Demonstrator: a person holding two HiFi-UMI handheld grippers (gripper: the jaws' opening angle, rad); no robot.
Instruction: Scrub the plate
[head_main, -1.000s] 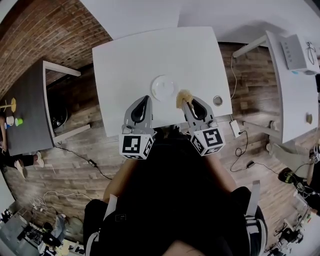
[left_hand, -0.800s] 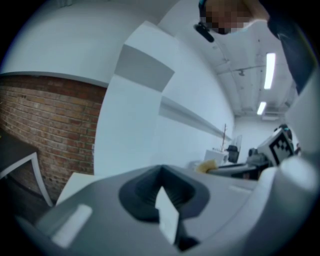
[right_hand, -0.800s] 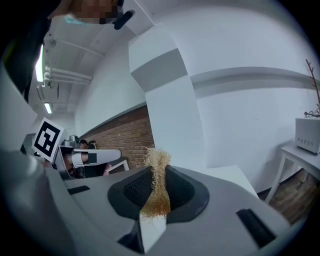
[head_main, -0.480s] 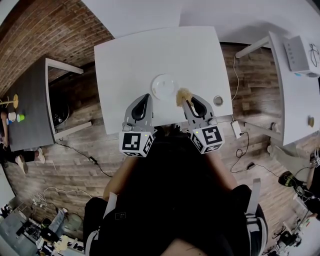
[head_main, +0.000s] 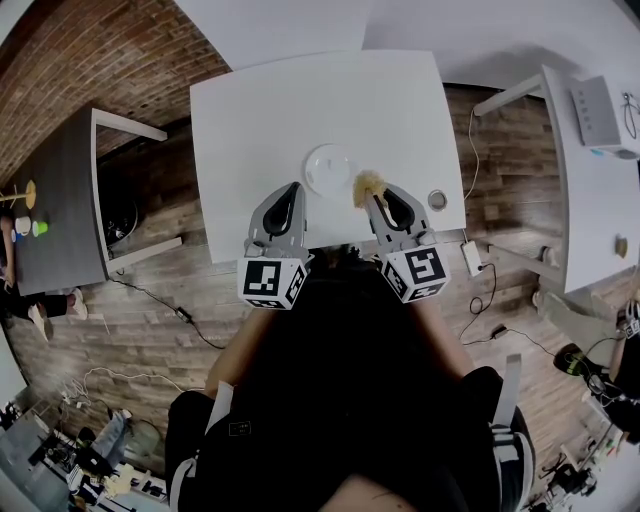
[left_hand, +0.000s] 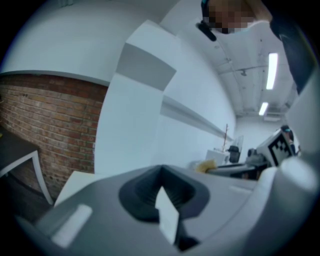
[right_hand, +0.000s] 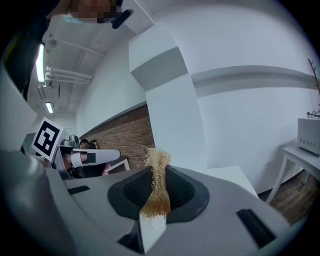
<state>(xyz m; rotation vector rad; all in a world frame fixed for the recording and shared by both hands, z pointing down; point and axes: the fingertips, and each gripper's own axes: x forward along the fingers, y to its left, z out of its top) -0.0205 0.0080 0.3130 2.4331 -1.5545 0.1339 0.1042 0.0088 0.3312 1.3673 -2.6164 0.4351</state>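
A small white plate (head_main: 328, 169) lies on the white table (head_main: 260, 110), near its front edge. My right gripper (head_main: 373, 198) is shut on a tan fibrous scrubber (head_main: 369, 185), held just right of the plate. In the right gripper view the scrubber (right_hand: 156, 187) is pinched between the jaws and sticks up past them. My left gripper (head_main: 290, 194) hangs over the table's front edge, below and left of the plate. Its jaws are closed with nothing between them in the left gripper view, where the right gripper (left_hand: 250, 162) and scrubber (left_hand: 205, 165) show at the right.
A small round dish (head_main: 437, 200) sits near the table's right front corner. A grey table (head_main: 60, 220) stands at the left and a white one (head_main: 590, 170) at the right. Cables (head_main: 490, 300) lie on the wooden floor. A brick wall (left_hand: 45, 120) is at the back left.
Both grippers stay nearly where they were near the table's front edge. The view has shifted slightly; the scrubber remains beside the plate.
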